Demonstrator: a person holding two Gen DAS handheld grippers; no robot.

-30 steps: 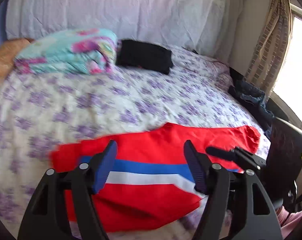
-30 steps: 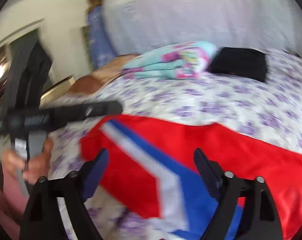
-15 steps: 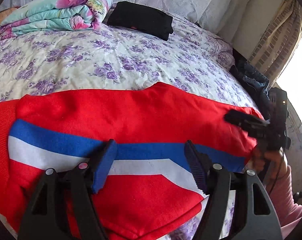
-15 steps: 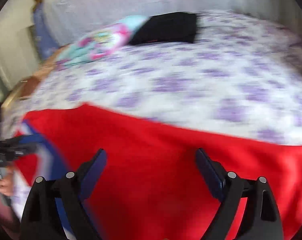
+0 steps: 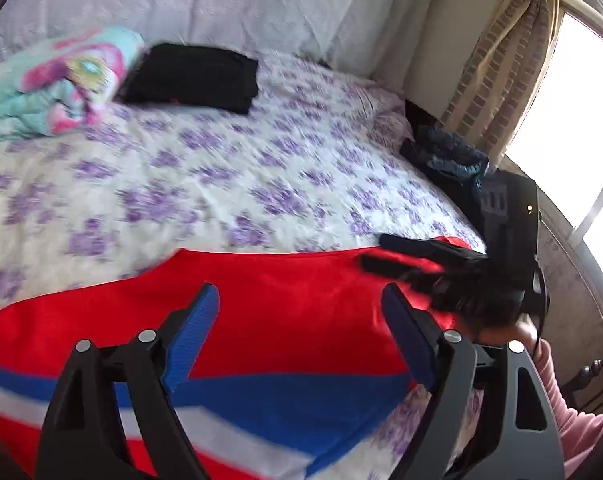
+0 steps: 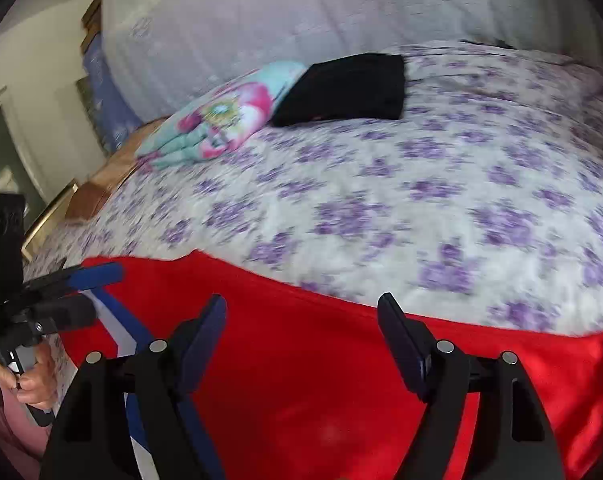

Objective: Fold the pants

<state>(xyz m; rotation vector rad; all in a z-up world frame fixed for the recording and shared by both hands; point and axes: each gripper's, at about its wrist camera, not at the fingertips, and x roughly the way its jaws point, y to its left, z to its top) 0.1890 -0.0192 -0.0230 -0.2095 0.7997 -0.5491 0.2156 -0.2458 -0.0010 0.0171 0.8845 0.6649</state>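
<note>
Red pants (image 5: 285,292) with a blue and white stripe (image 5: 269,408) lie flat across the near edge of the bed; they also show in the right wrist view (image 6: 321,364). My left gripper (image 5: 301,332) is open and empty just above the cloth. My right gripper (image 6: 301,340) is open and empty over the red cloth. In the left wrist view the right gripper (image 5: 385,252) sits at the pants' right end, fingers apart. In the right wrist view the left gripper (image 6: 89,288) sits at the striped left end.
The bed (image 5: 229,184) has a purple-flowered sheet. A folded black garment (image 5: 193,76) and a folded pastel blanket (image 5: 57,88) lie at the far side. Dark clothes (image 5: 449,156) sit at the bed's right edge, by a curtain (image 5: 501,56) and bright window.
Both grippers have swung about over the pants. The left view tilted back up from the stripe toward the pants' right end. The right gripper has come down onto the right end. Both stayed open.
</note>
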